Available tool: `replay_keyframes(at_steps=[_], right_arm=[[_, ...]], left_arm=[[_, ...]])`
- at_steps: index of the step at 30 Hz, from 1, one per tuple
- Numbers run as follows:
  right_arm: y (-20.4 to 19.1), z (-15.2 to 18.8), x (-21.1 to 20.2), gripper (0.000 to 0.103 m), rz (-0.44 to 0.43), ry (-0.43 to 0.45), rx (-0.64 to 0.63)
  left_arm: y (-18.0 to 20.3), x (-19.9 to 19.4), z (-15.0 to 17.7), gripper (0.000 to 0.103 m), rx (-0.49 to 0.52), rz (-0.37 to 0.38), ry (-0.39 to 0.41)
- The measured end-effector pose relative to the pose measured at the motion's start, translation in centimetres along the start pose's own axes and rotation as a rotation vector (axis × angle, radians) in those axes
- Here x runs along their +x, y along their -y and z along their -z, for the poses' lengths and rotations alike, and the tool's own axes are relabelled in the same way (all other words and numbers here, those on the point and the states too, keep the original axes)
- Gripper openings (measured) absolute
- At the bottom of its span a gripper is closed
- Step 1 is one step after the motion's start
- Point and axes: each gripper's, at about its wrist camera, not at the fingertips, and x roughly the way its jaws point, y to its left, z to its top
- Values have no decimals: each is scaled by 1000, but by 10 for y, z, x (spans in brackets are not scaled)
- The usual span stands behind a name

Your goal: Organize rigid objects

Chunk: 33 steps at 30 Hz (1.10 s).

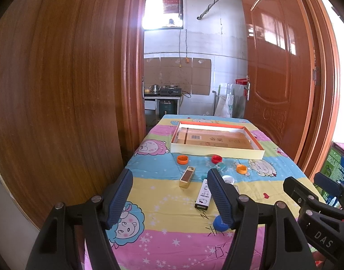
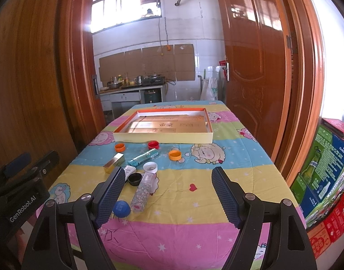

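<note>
Both grippers hang over the near end of the table [image 2: 239,157], which wears a cartoon sheep cloth in pink, yellow and blue stripes. Left gripper [image 1: 169,199] has its fingers spread wide apart with nothing between them, and the right gripper [image 2: 166,196] is the same, fingers apart and holding nothing.

Closest to the cameras is a blue cap [image 2: 121,208], lying flat right by the right gripper's left finger. Just past it there's a clear tube [image 2: 143,191] with speckled stuff inside, lying on its side, with a black cap [image 2: 135,178] and a white cap [image 2: 150,167] near its far end. A white patterned box [image 1: 203,194] lies beside the left gripper's right finger. A gold box [image 1: 187,176] sits a bit further on, and a teal pack [image 2: 143,156] lies at an angle next to it.

Further up come two orange caps, one on the left [image 2: 120,147] and one on the right [image 2: 174,155], with a red cap [image 2: 153,144] between them. Behind all that sits a big shallow tray [image 2: 163,137] with an orange rim, flat cardboard lining its bottom, well apart from both grippers.
</note>
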Motion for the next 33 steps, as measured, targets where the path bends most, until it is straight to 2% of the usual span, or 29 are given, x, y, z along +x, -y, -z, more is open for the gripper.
replay_keyframes(at_steps=[33], right_arm=[[-1, 4, 1, 80, 1, -5, -3]], left_arm=[[0, 2, 3, 69, -2, 6, -17]])
